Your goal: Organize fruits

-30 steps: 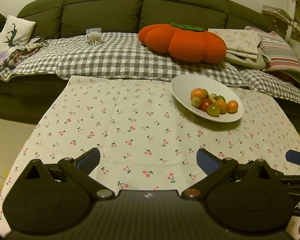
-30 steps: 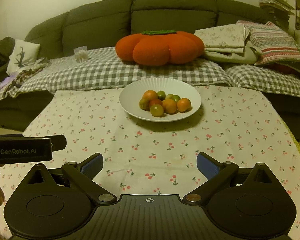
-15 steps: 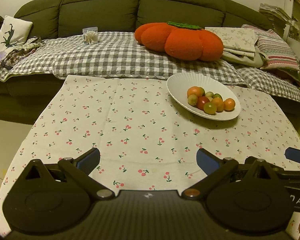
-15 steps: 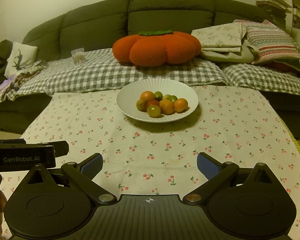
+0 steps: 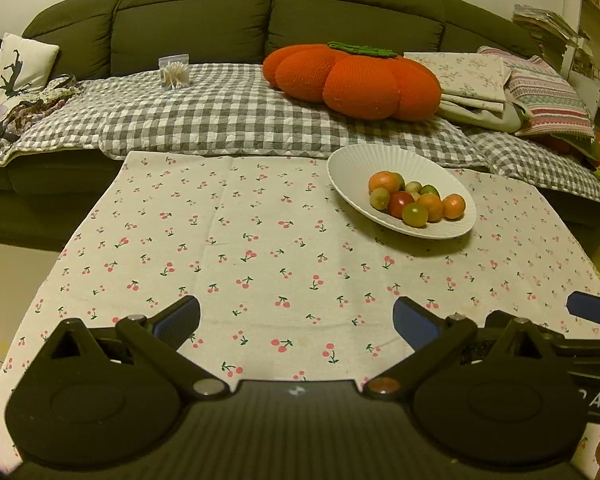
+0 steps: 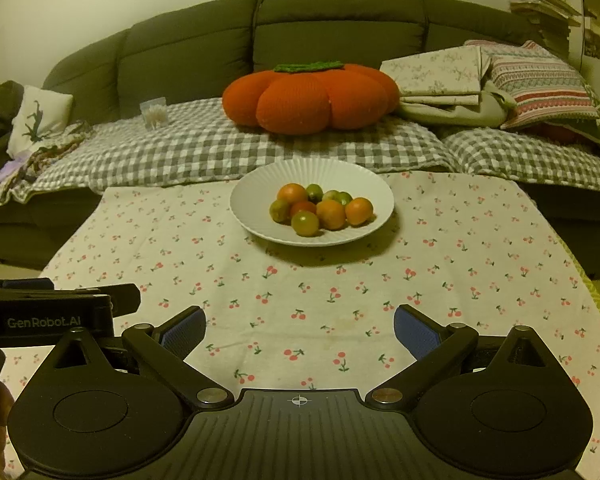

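A white ribbed plate (image 5: 352, 164) (image 6: 260, 188) stands at the far side of the cherry-print tablecloth (image 5: 236, 240) (image 6: 460, 248). It holds a pile of small orange, red and green fruits (image 5: 416, 200) (image 6: 320, 210). My left gripper (image 5: 296, 320) is open and empty, low over the near cloth, with the plate ahead to its right. My right gripper (image 6: 300, 326) is open and empty, with the plate straight ahead. The left gripper's body shows at the left edge of the right wrist view (image 6: 56, 312).
A dark green sofa (image 5: 236, 20) with a grey checked cover (image 5: 220, 112) runs behind the table. On it lie an orange pumpkin cushion (image 5: 356, 76) (image 6: 312, 96), folded linen (image 6: 440, 80), a striped pillow (image 6: 540, 84) and a clear box of cotton swabs (image 5: 174, 72).
Both grippers have drawn back and risen slightly, so the plate and table sit a little farther off. Both stay open and empty. The fruits have not moved.
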`<state>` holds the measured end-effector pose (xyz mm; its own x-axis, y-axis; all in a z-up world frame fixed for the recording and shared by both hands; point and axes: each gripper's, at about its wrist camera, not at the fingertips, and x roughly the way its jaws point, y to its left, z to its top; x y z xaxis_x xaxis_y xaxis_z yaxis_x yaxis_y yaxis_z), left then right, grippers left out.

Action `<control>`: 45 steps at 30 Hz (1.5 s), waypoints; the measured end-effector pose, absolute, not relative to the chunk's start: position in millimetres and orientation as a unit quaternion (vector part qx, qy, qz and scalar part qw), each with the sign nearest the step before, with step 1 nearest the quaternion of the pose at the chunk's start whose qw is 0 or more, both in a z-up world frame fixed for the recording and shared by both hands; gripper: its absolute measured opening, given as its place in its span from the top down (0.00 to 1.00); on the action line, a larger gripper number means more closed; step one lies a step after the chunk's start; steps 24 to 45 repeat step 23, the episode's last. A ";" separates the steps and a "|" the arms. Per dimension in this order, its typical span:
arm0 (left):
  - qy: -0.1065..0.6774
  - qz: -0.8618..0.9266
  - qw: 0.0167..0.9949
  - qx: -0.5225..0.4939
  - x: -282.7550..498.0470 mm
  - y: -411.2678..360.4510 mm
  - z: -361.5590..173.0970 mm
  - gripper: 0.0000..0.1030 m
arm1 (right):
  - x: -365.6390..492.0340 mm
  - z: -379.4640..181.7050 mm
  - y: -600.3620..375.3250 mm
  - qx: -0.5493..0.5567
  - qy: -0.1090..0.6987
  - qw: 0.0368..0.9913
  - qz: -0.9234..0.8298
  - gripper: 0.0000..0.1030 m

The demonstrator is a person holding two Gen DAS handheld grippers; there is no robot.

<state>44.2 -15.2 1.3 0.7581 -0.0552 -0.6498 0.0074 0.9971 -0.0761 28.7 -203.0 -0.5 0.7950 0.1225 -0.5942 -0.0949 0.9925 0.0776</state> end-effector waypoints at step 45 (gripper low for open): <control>0.341 -0.024 0.939 -0.036 45.9 -16.2 2.7 0.01 | 27.5 0.4 -203.5 0.020 0.308 0.950 0.052 0.02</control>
